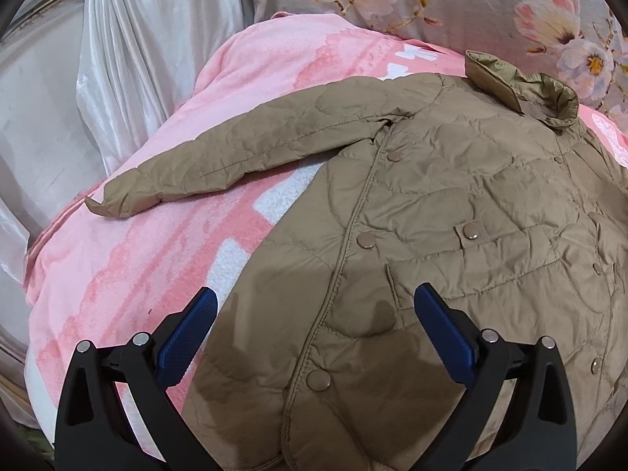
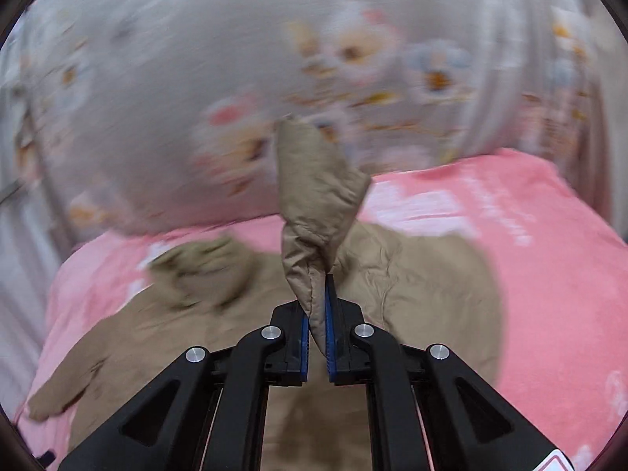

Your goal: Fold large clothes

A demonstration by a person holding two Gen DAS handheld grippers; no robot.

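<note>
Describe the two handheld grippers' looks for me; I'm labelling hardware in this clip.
Both match. The left gripper and right gripper have matte black plastic linkage arms with triangular cutouts, round silver pivot pins, and blue textured pads on the fingers. No cables, hands or sleeves show. A white label edges the right gripper's lower corner.

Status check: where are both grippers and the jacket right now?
Right gripper shut on one sleeve, lifted off the pink blanket. Left gripper open over the tan jacket. Other sleeve flat. Nothing obstructing.
</note>
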